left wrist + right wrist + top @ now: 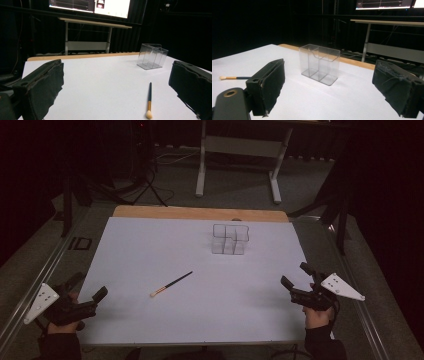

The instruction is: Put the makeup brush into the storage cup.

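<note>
Brush (171,284) lies flat on the white tabletop (150,250), slightly toward the near-left corner from centre. Long axis runs diagonally: pale tip toward the near-left, dark handle toward the far-right, pointing at the clear organizer (229,239) standing near the far edge. Left gripper (90,300) rests at the near-left corner, fingers (41,87) spread wide, nothing between them. Right gripper (295,279) sits at the right edge, fingers (268,82) likewise wide and empty. Judged: the left gripper is nearer the brush, with the pale tip facing it.
</note>
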The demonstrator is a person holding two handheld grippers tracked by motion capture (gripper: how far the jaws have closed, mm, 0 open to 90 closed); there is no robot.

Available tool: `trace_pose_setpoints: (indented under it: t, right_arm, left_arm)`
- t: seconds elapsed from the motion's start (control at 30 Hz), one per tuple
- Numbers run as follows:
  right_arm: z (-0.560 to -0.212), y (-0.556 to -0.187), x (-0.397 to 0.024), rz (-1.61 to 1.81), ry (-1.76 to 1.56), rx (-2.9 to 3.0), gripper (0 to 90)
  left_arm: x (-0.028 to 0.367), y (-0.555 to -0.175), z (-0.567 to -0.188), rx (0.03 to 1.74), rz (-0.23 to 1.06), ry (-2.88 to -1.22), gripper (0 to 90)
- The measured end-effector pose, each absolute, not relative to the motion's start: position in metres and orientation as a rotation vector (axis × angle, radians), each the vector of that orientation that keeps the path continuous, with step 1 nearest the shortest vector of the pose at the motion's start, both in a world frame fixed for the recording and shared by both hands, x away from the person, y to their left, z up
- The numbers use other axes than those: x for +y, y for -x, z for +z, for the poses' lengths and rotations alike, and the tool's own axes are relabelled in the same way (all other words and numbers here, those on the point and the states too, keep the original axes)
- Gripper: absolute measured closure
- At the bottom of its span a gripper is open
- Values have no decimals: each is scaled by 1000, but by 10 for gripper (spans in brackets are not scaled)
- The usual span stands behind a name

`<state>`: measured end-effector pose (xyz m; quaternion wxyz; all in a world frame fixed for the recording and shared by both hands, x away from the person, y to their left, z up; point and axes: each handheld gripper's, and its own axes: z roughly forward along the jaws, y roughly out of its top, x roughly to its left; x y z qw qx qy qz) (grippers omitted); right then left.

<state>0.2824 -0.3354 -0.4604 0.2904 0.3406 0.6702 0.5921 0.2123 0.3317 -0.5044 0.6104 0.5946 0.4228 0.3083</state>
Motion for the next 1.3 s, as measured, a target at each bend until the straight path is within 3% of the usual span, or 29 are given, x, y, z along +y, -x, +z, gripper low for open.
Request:
trace_pose_setpoints:
  t: [0.43,0.5,0.8,1.3]
  right_arm:
    - [-456,-280,-326,1549,-864,1798,108]
    - [-456,-280,-325,1551,-863,1799,109]
    - [-454,-278,-323,1576,-854,1792,109]
    - [-452,-277,-316,1579,-822,1809,109]
  left_arm:
    - [333,-212,-504,1003,691,-1381,0]
    - [332,-213,-501,1015,637,-1384,0]
    - [316,-223,-477,1005,481,-1523,0]
    - [295,-252,-436,926,416,-1717,0]
